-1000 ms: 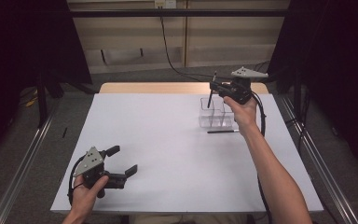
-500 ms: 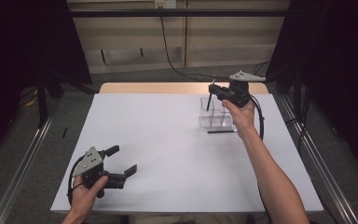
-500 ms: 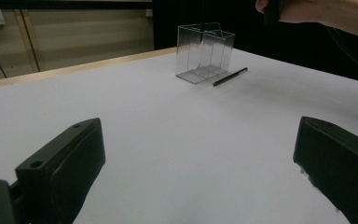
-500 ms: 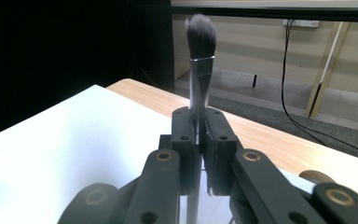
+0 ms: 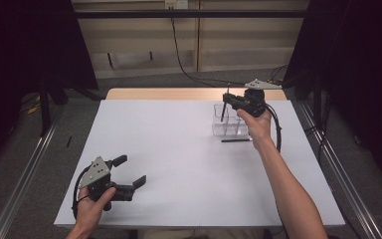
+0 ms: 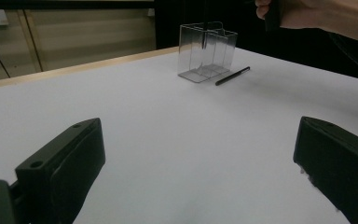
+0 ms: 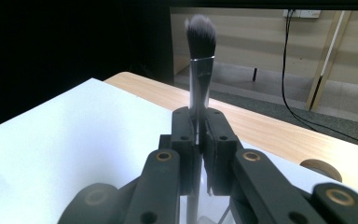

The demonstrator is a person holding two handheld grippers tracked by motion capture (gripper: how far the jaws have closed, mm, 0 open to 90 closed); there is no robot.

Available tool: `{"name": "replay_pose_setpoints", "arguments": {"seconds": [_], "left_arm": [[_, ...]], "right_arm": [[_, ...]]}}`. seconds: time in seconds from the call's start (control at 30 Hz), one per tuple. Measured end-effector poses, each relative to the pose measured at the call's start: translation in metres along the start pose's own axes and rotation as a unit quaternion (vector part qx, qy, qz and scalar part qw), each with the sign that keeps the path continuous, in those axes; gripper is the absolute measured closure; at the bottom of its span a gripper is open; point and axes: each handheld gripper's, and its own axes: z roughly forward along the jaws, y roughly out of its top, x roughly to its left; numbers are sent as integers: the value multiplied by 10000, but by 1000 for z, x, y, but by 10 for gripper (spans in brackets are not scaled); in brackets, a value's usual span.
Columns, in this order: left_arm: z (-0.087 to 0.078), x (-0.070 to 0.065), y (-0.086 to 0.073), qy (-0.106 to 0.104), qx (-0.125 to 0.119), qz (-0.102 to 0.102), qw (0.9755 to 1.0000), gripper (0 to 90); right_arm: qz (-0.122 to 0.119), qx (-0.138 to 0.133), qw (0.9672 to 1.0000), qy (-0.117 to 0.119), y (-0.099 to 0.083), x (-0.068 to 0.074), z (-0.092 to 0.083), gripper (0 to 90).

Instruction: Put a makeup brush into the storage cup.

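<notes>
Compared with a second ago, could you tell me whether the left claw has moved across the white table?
No. The left claw sits at the same spot near the white table's front-left corner.

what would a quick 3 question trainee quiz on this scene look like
1. True or false: the right claw is shut on the makeup brush.
2. Which end of the brush points up, bristles or handle?
3. What lies on the table beside the clear organizer: A) a black pen-like stick, B) a spoon, C) scissors?

Key: 1 true; 2 bristles; 3 A.
</notes>
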Motion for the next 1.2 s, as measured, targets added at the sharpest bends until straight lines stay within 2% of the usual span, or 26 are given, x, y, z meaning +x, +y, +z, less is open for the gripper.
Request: {"name": "replay_pose_setpoints", "arguments": {"seconds": [0.37,0.47,0.57,0.67,0.73,0.77,0.83,0.87,0.97,1.07,1.2], "left_arm": [[0,0,0,-18,5,13,10000,22],[0,0,0,-15,-1,19,10000,21],[0,0,0,-16,-6,33,10000,22],[1,-1,0,-8,-6,45,10000,22],[1,-1,0,-13,-4,45,10000,22],[1,-1,0,-12,-5,44,10000,22],[0,0,0,-8,0,60,10000,22],[0,0,0,-9,1,62,10000,22],[0,0,0,-15,-2,64,10000,22],[-1,0,0,4,-8,50,10000,22],[-2,0,1,10,-60,15,10000,22]], "right_arm": [[30,34,10000,9,-9,0,4,832],[57,33,10000,23,-10,0,5,784],[44,73,10000,21,-12,0,5,690],[41,8,9999,100,-13,0,5,515],[71,-25,10000,8,-12,0,5,332],[59,-50,10000,-45,-12,0,5,289],[63,-125,9997,-196,-12,1,4,142],[48,-136,9996,-258,-11,1,4,123],[22,-225,9996,-184,-11,1,2,69],[33,-208,9995,-241,-11,1,2,0],[55,-188,9997,-146,-12,2,1,0]]}}
